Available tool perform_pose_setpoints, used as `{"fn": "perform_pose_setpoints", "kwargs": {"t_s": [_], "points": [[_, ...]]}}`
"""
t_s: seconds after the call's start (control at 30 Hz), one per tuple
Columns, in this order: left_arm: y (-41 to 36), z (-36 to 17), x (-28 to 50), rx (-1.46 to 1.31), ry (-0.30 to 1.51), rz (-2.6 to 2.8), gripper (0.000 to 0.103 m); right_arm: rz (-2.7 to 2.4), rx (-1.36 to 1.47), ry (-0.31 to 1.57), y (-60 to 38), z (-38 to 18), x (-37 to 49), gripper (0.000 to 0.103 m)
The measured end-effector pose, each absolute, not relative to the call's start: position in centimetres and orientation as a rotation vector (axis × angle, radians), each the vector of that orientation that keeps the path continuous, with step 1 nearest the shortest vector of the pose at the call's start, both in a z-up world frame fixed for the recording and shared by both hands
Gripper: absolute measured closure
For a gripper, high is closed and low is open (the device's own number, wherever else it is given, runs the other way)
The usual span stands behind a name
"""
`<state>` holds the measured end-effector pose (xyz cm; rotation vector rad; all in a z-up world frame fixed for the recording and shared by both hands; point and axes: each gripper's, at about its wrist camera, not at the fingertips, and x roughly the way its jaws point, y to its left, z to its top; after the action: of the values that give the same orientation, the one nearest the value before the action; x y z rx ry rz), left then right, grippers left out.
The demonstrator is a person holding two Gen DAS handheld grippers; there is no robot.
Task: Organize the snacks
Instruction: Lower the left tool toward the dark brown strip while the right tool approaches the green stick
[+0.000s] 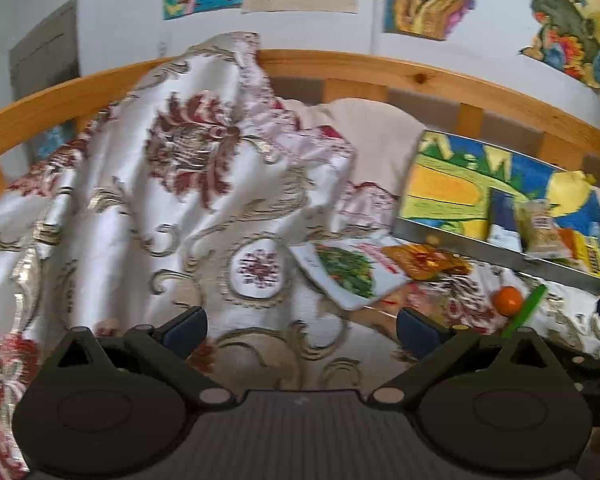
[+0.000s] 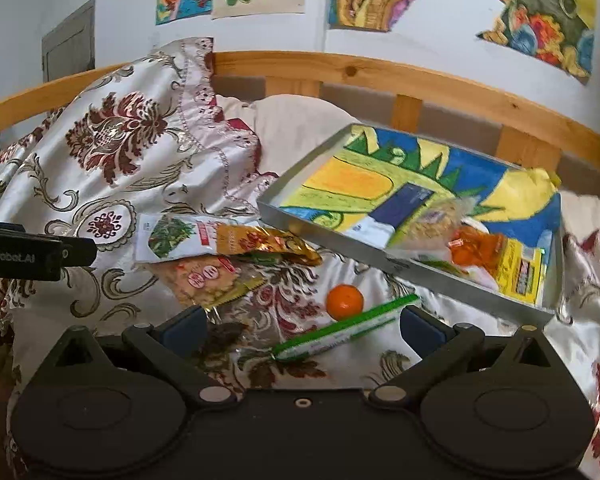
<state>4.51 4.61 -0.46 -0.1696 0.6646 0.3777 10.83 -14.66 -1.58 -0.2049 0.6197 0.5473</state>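
Right wrist view: my right claw (image 2: 302,326) gapes wide, empty, straddling the green stick pack (image 2: 346,330); its long axis runs eight-to-two o'clock. My left claw (image 1: 302,326), also open and empty, sits farther off.

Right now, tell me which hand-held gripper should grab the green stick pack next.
Right. The right hand-held gripper is open with the green stick pack lying between its fingers, beside the orange. The left hand-held gripper, also open, faces bare bedspread; the pack sits off to its right.
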Motion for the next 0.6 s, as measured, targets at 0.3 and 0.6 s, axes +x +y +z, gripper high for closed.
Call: {"fn": "perform_pose_setpoints", "kwargs": {"t_s": [0.3,0.6], "points": [[2.0,-2.9,5.8,-0.085,0.766,0.209,0.001,0.529,-0.139,0.677,-17.2,-3.4,12.8,0.001],[-0.7,-4.3,7.7,0.027,0.821,0.116,0.001,0.546,-0.015,0.715,-16.4,-4.7,16.1,0.004]]}}
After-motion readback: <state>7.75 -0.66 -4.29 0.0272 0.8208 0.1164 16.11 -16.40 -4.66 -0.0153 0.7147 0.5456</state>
